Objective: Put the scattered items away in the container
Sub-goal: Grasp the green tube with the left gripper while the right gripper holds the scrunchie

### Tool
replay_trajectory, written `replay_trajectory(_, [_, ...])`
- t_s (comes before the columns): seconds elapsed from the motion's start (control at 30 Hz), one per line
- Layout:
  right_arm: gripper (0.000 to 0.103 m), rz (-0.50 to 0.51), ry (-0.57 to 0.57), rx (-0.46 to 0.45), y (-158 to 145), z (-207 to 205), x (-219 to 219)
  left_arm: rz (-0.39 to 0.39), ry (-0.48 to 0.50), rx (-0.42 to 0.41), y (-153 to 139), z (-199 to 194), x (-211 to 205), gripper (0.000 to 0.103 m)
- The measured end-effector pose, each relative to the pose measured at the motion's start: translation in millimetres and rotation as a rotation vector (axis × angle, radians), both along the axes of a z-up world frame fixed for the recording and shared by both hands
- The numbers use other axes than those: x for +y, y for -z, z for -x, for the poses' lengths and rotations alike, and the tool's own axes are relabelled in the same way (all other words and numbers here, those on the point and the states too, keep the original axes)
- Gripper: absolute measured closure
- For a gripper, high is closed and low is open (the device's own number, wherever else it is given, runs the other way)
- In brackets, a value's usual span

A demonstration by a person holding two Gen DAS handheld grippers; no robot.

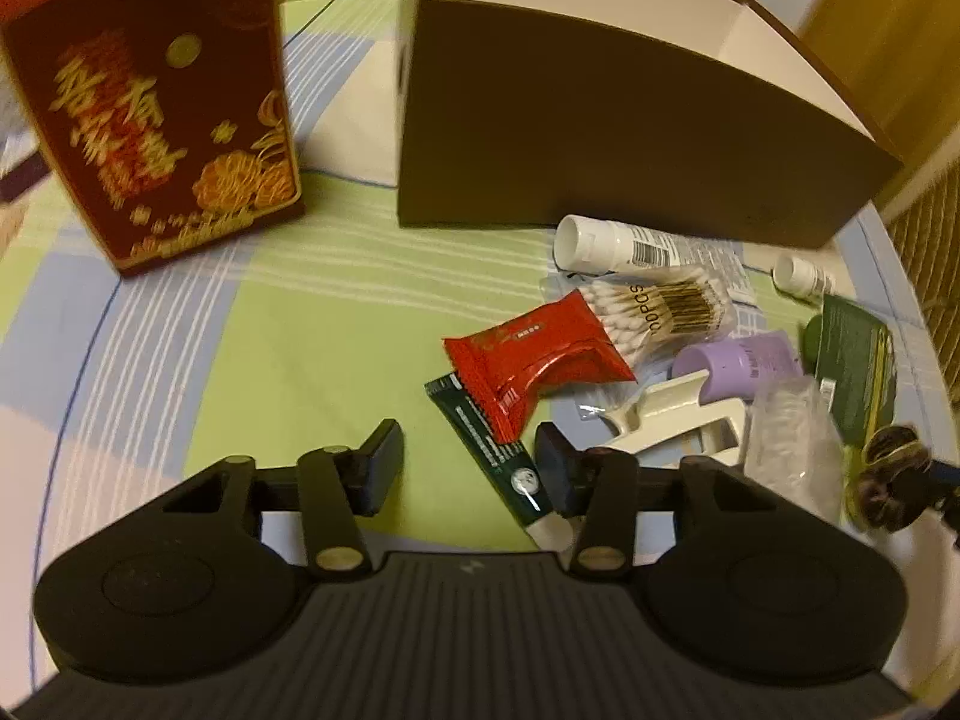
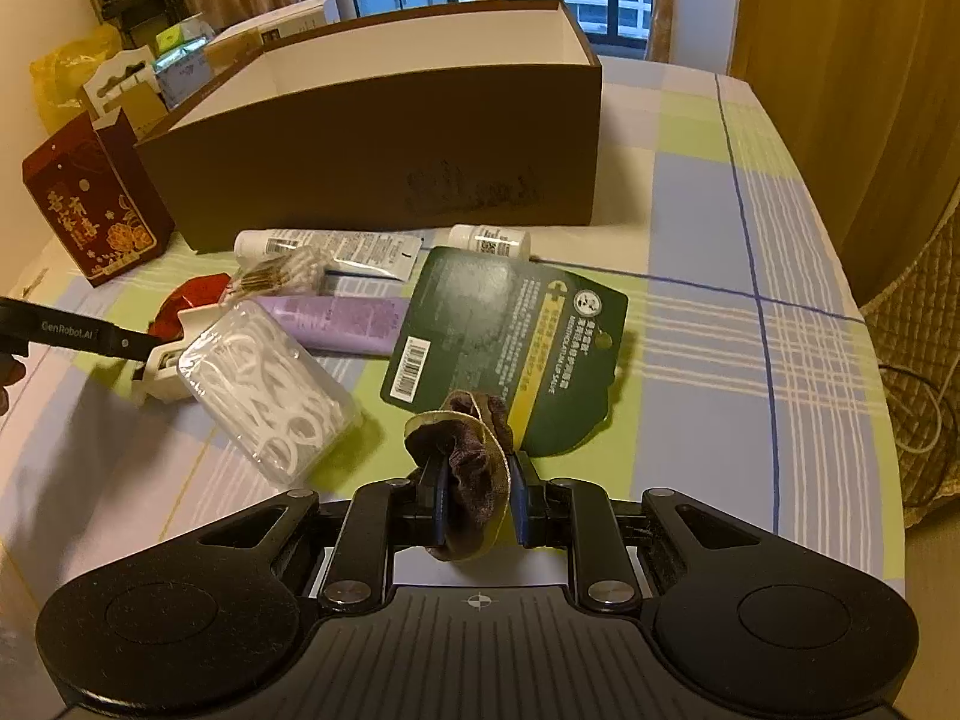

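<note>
My left gripper (image 1: 468,468) is open and points down at the bedsheet. A dark green tube (image 1: 489,450) lies between its fingers, close to the right pad and untouched by the left one. A red snack packet (image 1: 534,360) lies over the tube's far end. My right gripper (image 2: 477,498) is shut on a brown scrunchie (image 2: 474,456) with a gold edge, held above a green card (image 2: 510,330). The brown box (image 2: 390,138) with a white inside stands open just behind the pile.
Scattered before the box are a white tube (image 2: 324,246), a small white bottle (image 2: 489,240), cotton swabs (image 1: 666,312), a purple tube (image 2: 342,318), a clear floss-pick case (image 2: 270,384) and a cream plastic holder (image 1: 672,414). A red gift box (image 1: 162,120) stands at the left.
</note>
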State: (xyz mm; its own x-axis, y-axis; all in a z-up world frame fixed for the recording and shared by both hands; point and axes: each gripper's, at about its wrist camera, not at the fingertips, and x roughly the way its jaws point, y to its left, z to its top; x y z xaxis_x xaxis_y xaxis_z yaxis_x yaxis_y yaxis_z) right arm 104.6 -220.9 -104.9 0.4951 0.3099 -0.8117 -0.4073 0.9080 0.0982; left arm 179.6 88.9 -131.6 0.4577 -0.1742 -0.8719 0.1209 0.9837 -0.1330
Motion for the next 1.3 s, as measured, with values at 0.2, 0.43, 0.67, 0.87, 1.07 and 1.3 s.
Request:
replay_trajectory(0.2, [0.080, -0.001, -0.004, 0.002, 1.1, 0.6, 1.5, -0.043, 0.096, -0.001, -1.1, 10.5, 9.3, 0.089])
replay_trajectory(0.43, [0.080, 0.000, -0.021, 0.002, 0.9, -0.1, 6.4, -0.055, 0.124, 0.022, -3.4, 20.0, 11.9, 0.083])
replay_trajectory(0.67, [0.080, 0.000, -0.024, 0.005, 0.5, 3.3, 3.5, -0.076, 0.127, 0.038, -2.6, 15.7, -0.8, 0.062])
replay_trajectory(0.87, [0.080, 0.000, -0.028, 0.009, 1.0, 5.6, -0.5, -0.145, 0.161, 0.015, -2.1, 23.8, -9.7, 0.079])
replay_trajectory(1.07, [0.080, -0.003, -0.058, 0.005, -0.4, 5.1, 2.3, -0.163, 0.155, 0.027, -4.8, 29.7, -10.5, 0.090])
replay_trajectory(1.3, [0.080, -0.009, -0.094, 0.005, -3.4, 2.0, 6.8, -0.140, 0.152, 0.024, -17.5, 40.8, -9.4, 0.090])
